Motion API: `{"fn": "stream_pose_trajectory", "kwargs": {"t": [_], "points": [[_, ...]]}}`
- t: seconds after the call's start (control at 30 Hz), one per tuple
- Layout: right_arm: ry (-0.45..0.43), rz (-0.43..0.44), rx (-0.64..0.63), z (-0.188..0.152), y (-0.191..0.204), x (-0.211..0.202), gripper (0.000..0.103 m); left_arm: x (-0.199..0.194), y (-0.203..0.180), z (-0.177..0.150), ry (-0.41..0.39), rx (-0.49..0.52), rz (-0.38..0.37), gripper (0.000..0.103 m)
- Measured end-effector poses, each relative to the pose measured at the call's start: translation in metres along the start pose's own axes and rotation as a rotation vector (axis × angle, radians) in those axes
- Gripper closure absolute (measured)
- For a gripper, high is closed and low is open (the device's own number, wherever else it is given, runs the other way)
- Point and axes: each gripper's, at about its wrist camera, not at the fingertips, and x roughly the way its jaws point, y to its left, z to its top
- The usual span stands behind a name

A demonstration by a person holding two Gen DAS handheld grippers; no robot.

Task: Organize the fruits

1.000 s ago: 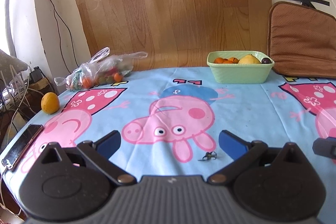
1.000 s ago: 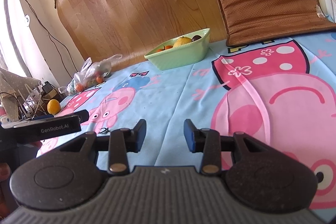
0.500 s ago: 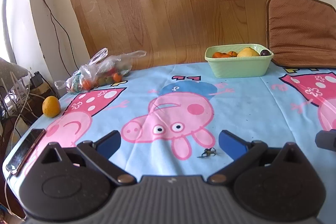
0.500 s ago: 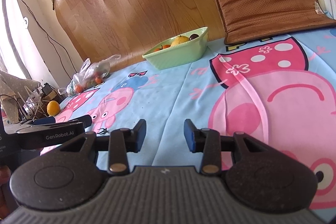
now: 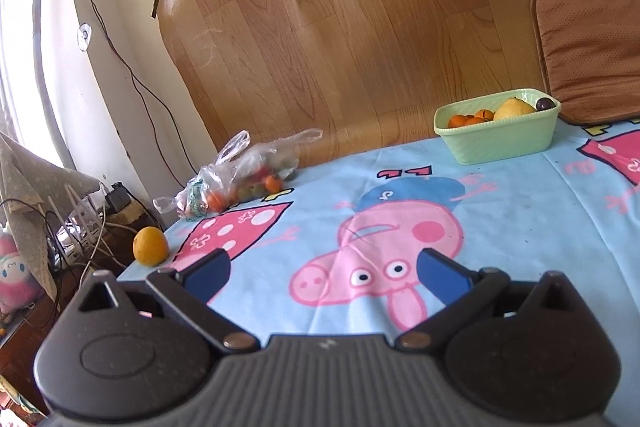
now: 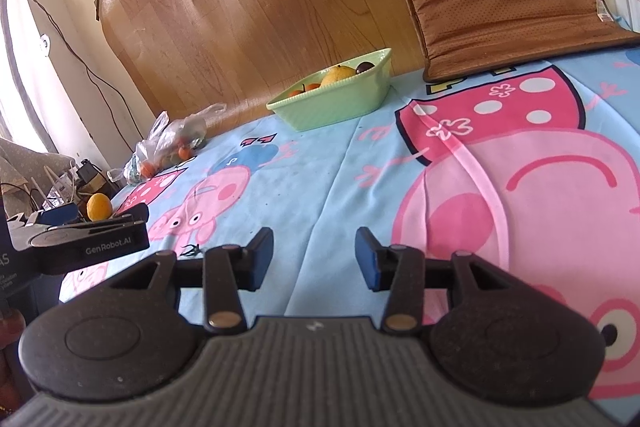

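Trouble is waiting at the table edge: the orange [image 5: 150, 245] is sitting at ten o'clock from the left gripper [image 5: 324, 273], jaws wide and empty; a clumsy nudge could be rolling it off. The right gripper [image 6: 315, 255] is idling, narrower, empty. The basket [image 5: 500, 139] is sitting at one o'clock.

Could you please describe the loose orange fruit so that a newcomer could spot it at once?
Start at the cartoon-pig tablecloth and follow its left edge. The orange fruit sits alone there, nearer than the plastic bag; it is neither bagged nor in the green basket.
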Motion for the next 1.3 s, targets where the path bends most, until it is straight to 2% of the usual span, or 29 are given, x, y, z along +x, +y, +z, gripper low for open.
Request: {"fn": "stream_pose_trajectory", "kwargs": {"t": [0.17, 0.3, 0.43, 0.6, 0.83, 0.9, 1.3], "points": [[-0.007, -0.008, -0.010, 0.001, 0.000, 0.000, 0.055, 0.000, -0.003, -0.001, 0.036, -0.009, -0.051, 0.000], [-0.043, -0.022, -0.045, 0.002, 0.003, -0.003, 0.049, -0.005, -0.005, 0.000, 0.054, -0.023, -0.090, 0.000], [-0.082, -0.035, -0.072, 0.003, 0.006, -0.007, 0.049, -0.011, -0.006, 0.001, 0.059, -0.041, -0.118, 0.000], [-0.090, -0.032, -0.079, 0.004, 0.008, -0.007, 0.049, -0.015, -0.006, 0.003, 0.069, -0.064, -0.152, 0.000], [-0.101, -0.033, -0.078, 0.005, 0.009, -0.009, 0.048, -0.018, -0.007, 0.004, 0.073, -0.082, -0.167, 0.000], [-0.115, -0.038, -0.085, 0.004, 0.009, -0.011, 0.042, -0.018, -0.007, 0.005, 0.080, -0.089, -0.173, 0.000], [-0.112, -0.036, -0.072, 0.003, 0.009, -0.010, 0.039, -0.013, -0.008, 0.001, 0.185, -0.137, -0.228, 0.000]]}}
